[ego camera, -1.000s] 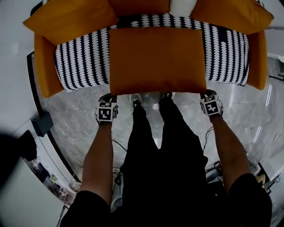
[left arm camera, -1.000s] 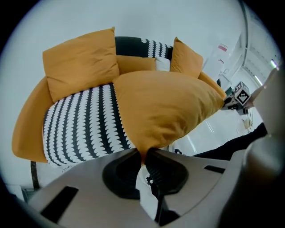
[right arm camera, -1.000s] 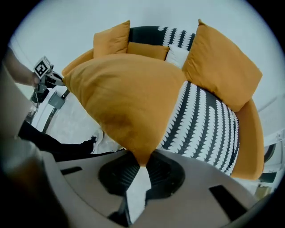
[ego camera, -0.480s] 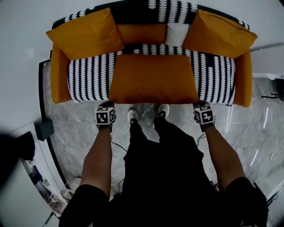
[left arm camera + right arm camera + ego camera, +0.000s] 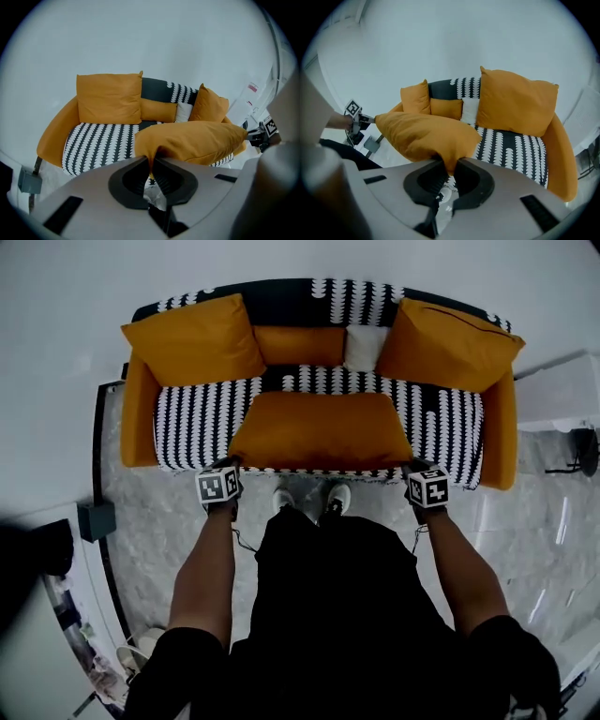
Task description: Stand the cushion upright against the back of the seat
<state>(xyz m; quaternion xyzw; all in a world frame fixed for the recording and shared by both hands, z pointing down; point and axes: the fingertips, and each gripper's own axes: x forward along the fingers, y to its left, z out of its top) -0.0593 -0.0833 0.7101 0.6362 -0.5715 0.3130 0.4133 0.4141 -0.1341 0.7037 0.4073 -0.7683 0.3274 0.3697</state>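
Pinching cushion (image 5: pixel 319 430) at its 7 o'clock corner with left gripper (image 5: pixel 151 165), at its 5 o'clock corner with right gripper (image 5: pixel 449 169). Holding it near flat, near edge raised over front of sofa (image 5: pixel 202 413) seat. Leaning on backrest: big pillows at 10 (image 5: pixel 192 338) and 2 (image 5: pixel 445 345).

Left gripper (image 5: pixel 151 164), right gripper (image 5: pixel 449 168) — both clamped

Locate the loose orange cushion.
Head view centre: the cushion hangs over the front edge of the striped seat, near corners gripped by left claw and right claw.
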